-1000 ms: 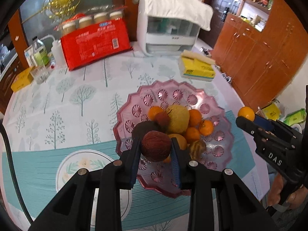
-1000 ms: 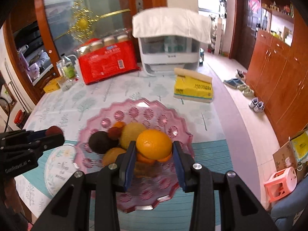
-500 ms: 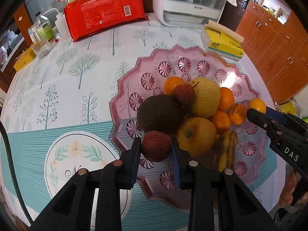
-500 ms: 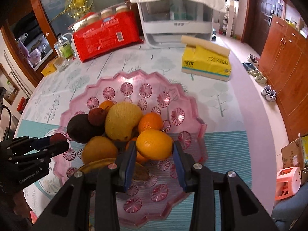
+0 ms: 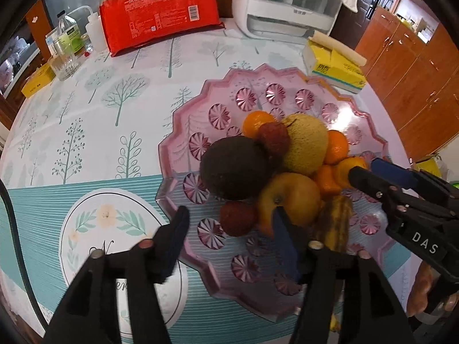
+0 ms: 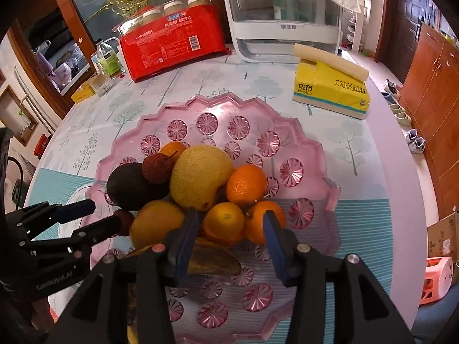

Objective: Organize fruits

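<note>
A pink scalloped fruit plate [image 5: 258, 91] [image 6: 309, 154] holds a pile of fruit: a dark avocado [image 5: 233, 167], a yellow melon [image 6: 200, 176], an apple [image 5: 289, 197], oranges and an old banana [image 5: 334, 223]. My left gripper [image 5: 229, 223] is open, its jaws either side of a red lychee [image 5: 238, 220] that rests on the plate. My right gripper [image 6: 229, 225] is open, with an orange [image 6: 225, 223] lying between its jaws on the pile. A second lychee [image 6: 156, 167] sits on top.
At the back of the tree-patterned tablecloth stand a red package [image 6: 175, 43], a white appliance [image 6: 287, 28], a yellow tissue pack [image 6: 330, 89], a bottle and glass [image 6: 103, 74]. Wooden cabinets [image 5: 416, 66] stand right of the table.
Both grippers came down to the plate and opened. The left let go of the lychee and the right let go of the orange; both fruits now rest on the plate.
</note>
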